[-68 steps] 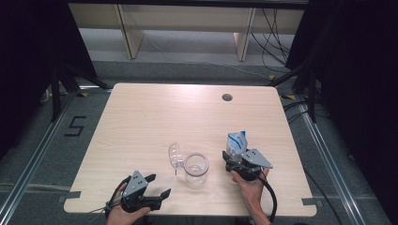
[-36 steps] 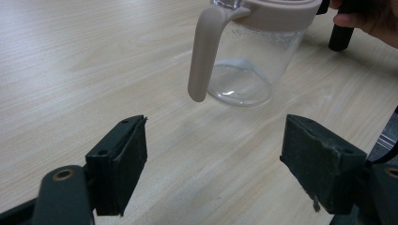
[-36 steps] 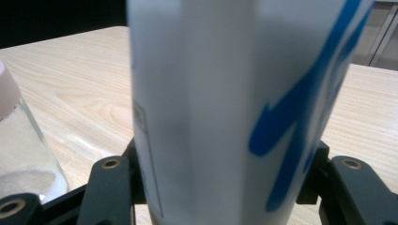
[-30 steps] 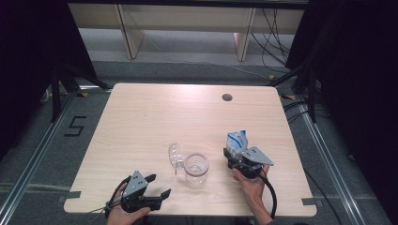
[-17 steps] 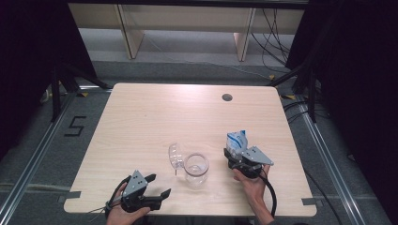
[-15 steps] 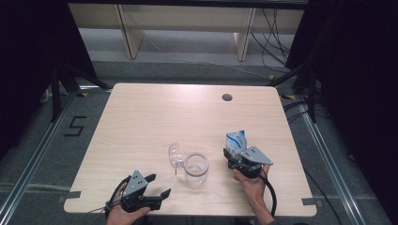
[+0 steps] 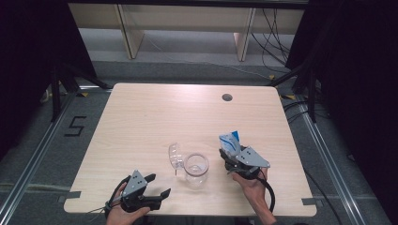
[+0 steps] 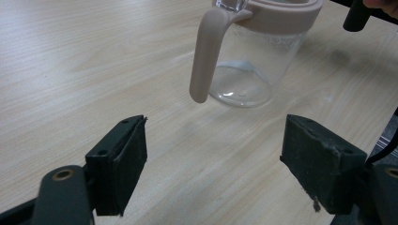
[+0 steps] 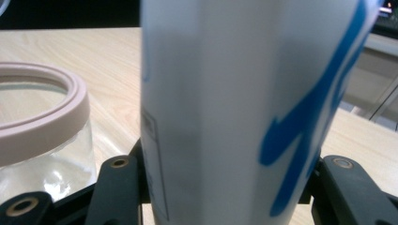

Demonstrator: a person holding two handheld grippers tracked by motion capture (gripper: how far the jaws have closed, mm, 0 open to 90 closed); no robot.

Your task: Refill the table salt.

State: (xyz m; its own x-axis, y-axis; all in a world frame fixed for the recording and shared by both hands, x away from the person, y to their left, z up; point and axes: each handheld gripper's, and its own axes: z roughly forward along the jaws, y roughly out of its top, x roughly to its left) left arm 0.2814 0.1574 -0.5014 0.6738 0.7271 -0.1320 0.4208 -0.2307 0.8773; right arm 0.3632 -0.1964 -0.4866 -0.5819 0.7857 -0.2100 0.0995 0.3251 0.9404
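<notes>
Your right gripper [image 7: 231, 151] pinches the blue-and-white carton [image 7: 230, 141] beside the clear jug [image 7: 195, 168]. Your left gripper [image 7: 157, 185], jaws spread and empty, sits near the table's [image 7: 155, 112] front edge.

The left gripper [image 7: 157, 185] and the right gripper [image 7: 228, 157] are black, and each carries a grey three-cornered plate on top. A black cable trails from each toward the person. Each jaw ends in a thick, rectangular black pad [image 8: 123, 164], scuffed at the edges, and brass-coloured rivets [image 9: 119, 162] sit in the jaw links.
</notes>
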